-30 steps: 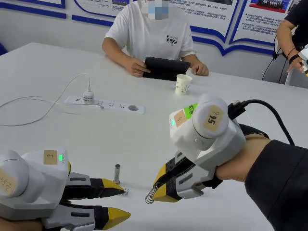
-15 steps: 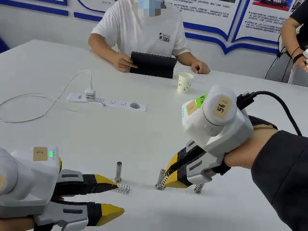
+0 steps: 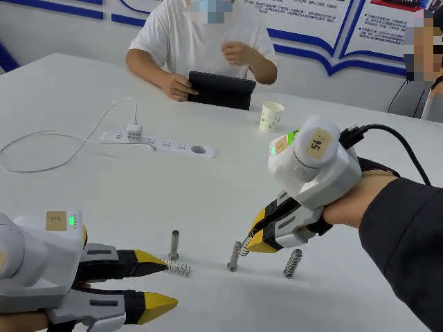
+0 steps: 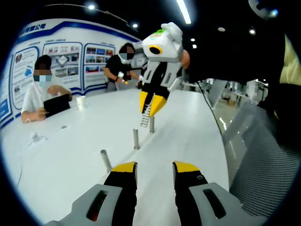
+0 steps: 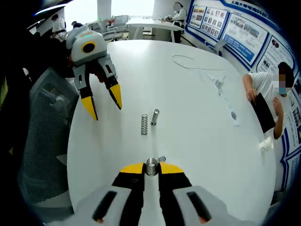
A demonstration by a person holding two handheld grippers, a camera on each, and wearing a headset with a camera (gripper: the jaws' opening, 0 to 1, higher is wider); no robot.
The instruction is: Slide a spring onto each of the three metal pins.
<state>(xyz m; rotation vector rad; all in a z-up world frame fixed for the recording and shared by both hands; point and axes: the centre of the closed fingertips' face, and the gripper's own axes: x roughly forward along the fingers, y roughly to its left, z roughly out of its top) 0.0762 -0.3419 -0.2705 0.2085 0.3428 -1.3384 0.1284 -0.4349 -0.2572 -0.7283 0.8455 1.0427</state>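
Office: meeting table [image 3: 173, 187], wall posters [image 3: 308, 17]

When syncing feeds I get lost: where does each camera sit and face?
Head view: headset, facing down at the table; left tool, right tool, sleeve show.
Left gripper view: left tool, facing over its open jaws at the right tool.
Right gripper view: right tool, facing past its held spring at the left tool.
Head, right views share the loose spring.

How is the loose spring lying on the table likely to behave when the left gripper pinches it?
The loose spring is a thin open wire coil, so it probably squashes or bends under a firm pinch. Lying on its side on the smooth white table, it may roll or skid when nudged. It looks very light, so the left gripper should lift it easily.
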